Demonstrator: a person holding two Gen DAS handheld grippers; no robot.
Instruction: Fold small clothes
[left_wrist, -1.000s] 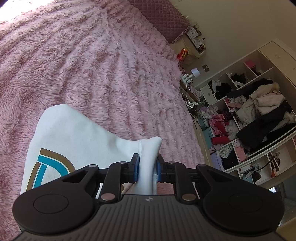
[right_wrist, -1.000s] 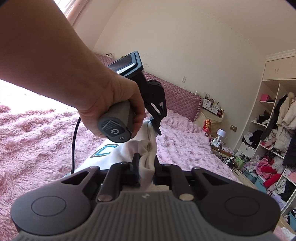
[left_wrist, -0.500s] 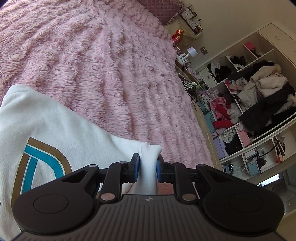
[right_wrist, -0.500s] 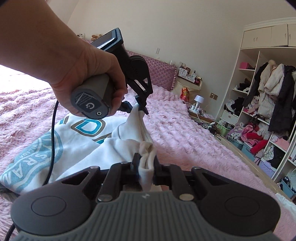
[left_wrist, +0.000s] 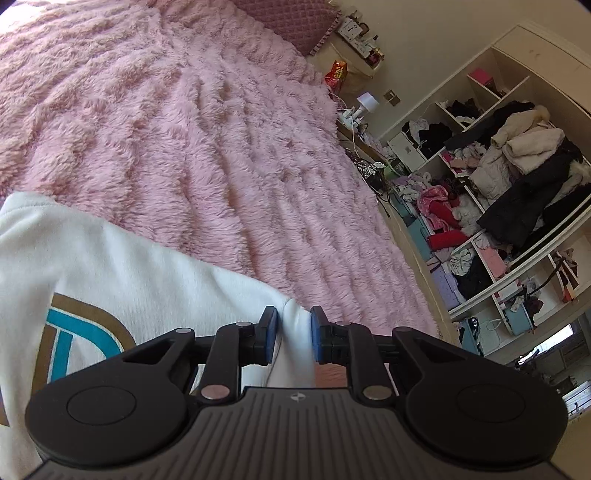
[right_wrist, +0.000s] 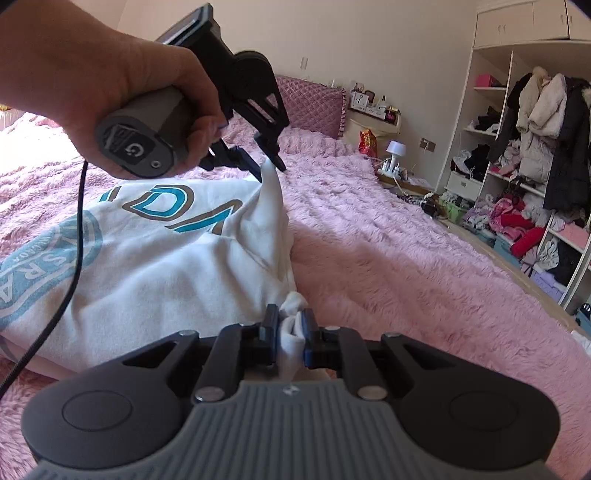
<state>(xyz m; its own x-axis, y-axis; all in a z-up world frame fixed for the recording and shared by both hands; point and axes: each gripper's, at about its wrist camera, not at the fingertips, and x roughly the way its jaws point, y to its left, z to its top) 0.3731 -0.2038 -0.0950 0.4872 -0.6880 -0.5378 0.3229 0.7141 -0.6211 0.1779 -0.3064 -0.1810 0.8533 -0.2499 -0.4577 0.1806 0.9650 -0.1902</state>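
Since a second ago, both grippers have come down toward the bed (right_wrist: 388, 258), so the white shirt (right_wrist: 159, 266) with its teal and brown print now lies spread on the pink fluffy blanket instead of hanging bunched between them. At the shirt's far corner the left gripper (right_wrist: 269, 168) has its jaws closed on a pinch of white cloth, lifting that corner into a small peak, with the left hand (right_wrist: 122, 88) wrapped around the handle. Nearer, the right gripper (right_wrist: 290, 332) grips a bunched corner of the same shirt between its jaws.
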